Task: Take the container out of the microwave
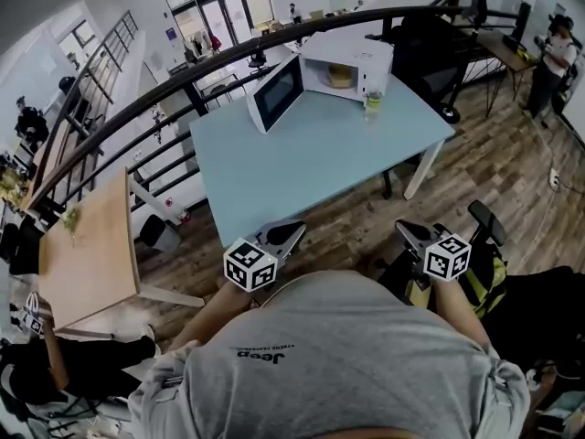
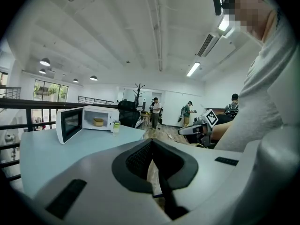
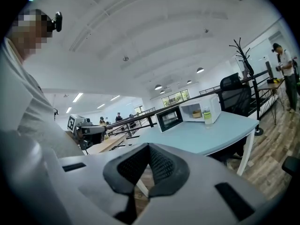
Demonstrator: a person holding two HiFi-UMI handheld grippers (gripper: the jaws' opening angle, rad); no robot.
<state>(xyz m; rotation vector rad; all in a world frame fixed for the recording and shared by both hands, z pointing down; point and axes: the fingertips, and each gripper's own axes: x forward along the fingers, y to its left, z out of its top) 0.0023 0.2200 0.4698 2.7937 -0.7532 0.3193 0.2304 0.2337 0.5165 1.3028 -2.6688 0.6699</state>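
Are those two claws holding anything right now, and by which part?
Nothing is held. The left gripper and right gripper are both shut and empty; the container sits inside the open microwave, far from both.

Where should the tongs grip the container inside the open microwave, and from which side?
Probably the container's near rim: come level through the microwave's open front, its only open side. The door hangs left and a bottle stands front right, so enter between.

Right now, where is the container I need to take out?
In the head view, the container sits inside the open microwave at the far end of the blue table, top centre, with a bottle just in front.
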